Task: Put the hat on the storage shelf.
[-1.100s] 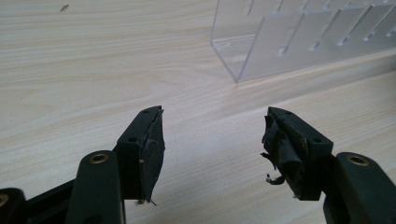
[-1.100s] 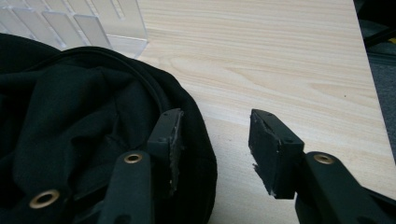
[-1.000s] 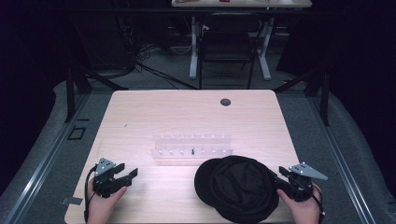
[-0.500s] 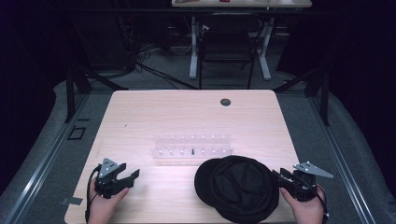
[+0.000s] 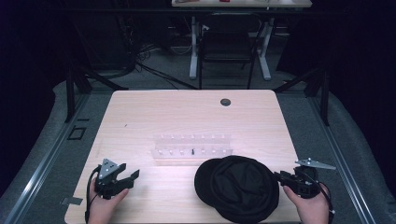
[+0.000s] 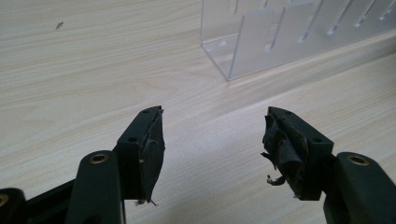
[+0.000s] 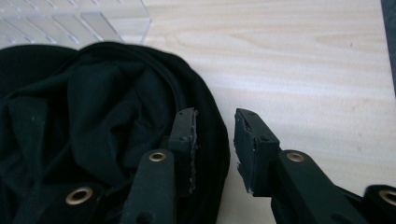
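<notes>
A black cap [image 5: 240,189] is seen lying flat on the pale wooden surface [image 5: 187,116], just in front of a clear plastic rack [image 5: 192,145] and a little to its right in the high view. All other places are given from this cap.

The right tongs [image 5: 279,176] are held level at the cap's right edge, gripped by a hand [image 5: 310,205] that comes in from the near edge of the surface, with the forearm kept low. In the right gripper view these tongs [image 7: 215,140] are seen partly closed, with a narrow gap between the jaws; they have just been closing. One jaw is laid over the cap's [image 7: 93,121] dark cloth and the other stands over bare wood beside the rim, so the rim lies between them. Whether the pads press on the cloth cannot be told; a gap is visible.

The left tongs [image 5: 130,173] are held well to the left of the cap, pointed toward it and slightly away from the person, the hand [image 5: 105,203] being rested near the front edge of the surface. In the left gripper view these tongs [image 6: 212,144] are spread wide, nothing is held, and the corner of the rack [image 6: 280,37] is seen ahead of them.
</notes>
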### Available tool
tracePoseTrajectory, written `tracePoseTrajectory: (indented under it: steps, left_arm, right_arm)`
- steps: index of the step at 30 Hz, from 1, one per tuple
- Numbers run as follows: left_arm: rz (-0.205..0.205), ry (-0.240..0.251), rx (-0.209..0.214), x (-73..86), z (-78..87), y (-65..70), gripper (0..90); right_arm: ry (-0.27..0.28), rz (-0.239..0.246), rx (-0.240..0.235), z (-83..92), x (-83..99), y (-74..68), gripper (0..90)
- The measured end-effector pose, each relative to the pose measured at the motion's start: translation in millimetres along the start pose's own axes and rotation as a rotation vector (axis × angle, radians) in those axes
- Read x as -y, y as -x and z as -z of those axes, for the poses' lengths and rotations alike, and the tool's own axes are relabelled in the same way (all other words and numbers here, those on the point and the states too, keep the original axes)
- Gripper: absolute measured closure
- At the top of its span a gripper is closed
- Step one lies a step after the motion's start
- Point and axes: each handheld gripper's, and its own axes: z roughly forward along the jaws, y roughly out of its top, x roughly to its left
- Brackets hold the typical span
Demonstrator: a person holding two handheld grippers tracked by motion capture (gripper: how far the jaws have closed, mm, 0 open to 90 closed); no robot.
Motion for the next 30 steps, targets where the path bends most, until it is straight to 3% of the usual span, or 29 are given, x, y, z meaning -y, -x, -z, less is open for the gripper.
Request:
tracePoseTrajectory:
  steps: [4, 7, 12, 30]
  left_arm:
    - [0.0, -0.002, 0.001, 0.2, 0.4, -0.3, 38.1]
    - [0.002, -0.003, 0.003, 0.2, -0.2, 0.0, 38.1]
    - [0.0, -0.004, 0.004, 0.4, -0.5, 0.2, 38.1]
    - [-0.005, -0.01, 0.005, 1.1, -1.7, 1.1, 38.1]
  right_arm:
    - [-0.09, -0.006, -0.031, 3.5, 0.7, 0.6, 70.0]
    - [-0.127, -0.009, -0.037, 2.9, -0.2, 1.0, 71.3]
    - [-0.162, -0.019, -0.055, 1.5, -4.7, 3.0, 72.8]
    - [-0.283, -0.064, -0.052, -8.5, -15.4, 12.9, 73.1]
